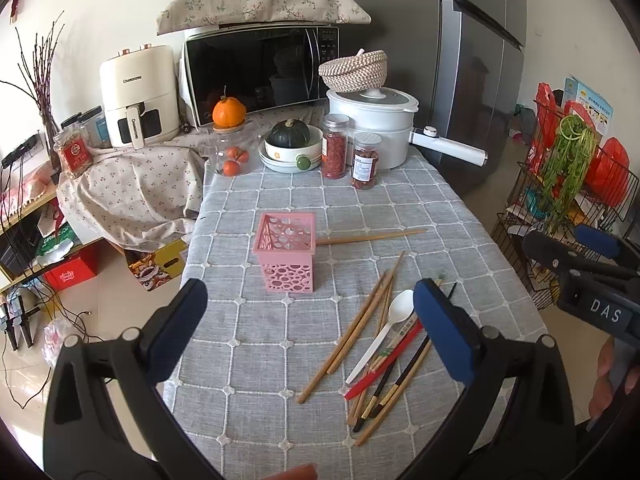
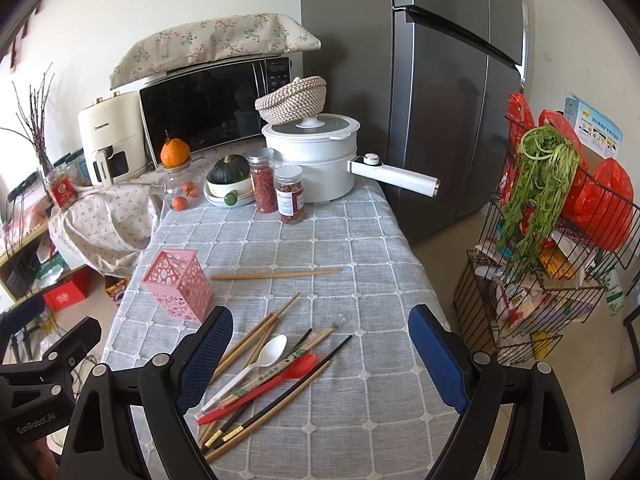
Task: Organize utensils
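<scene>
left gripper [image 1: 310,320]: jaws stood wide apart, nothing between the pads, tilted downward over the table [image 1: 280,360] | right gripper [image 2: 320,344]: jaws wide apart, nothing gripped, tilted downward likewise | both side by side, apart | fingers [image 1: 612,376] of a hand showed at the right gripper's body

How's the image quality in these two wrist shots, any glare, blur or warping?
Left wrist view: sharp, even daylight, strong fisheye bending of the fridge, dark corners, reflections in the microwave door. Right wrist view: equally sharp, same curved edges, soft sheen on the fridge, no motion blur.
</scene>
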A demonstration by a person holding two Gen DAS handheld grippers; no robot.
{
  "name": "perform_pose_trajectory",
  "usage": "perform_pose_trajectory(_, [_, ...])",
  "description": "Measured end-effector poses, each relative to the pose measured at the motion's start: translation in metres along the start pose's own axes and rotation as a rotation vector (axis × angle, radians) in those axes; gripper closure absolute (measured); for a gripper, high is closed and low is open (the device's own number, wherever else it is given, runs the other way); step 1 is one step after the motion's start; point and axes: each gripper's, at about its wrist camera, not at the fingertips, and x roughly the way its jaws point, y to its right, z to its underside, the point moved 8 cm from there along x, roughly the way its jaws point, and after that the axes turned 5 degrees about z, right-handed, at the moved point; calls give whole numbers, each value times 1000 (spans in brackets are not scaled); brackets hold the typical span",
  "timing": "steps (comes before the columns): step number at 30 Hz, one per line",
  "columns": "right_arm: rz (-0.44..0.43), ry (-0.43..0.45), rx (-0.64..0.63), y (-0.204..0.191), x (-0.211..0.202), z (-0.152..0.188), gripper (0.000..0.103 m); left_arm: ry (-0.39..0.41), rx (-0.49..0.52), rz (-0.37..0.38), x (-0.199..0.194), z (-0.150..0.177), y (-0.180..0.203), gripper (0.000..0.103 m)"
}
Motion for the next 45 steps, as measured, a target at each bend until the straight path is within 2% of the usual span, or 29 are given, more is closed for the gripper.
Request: perform_pose_trajectory(45, [-31, -3, 43, 2, -3, -2, 12, -2, 14, -10, 6, 4, 2, 1])
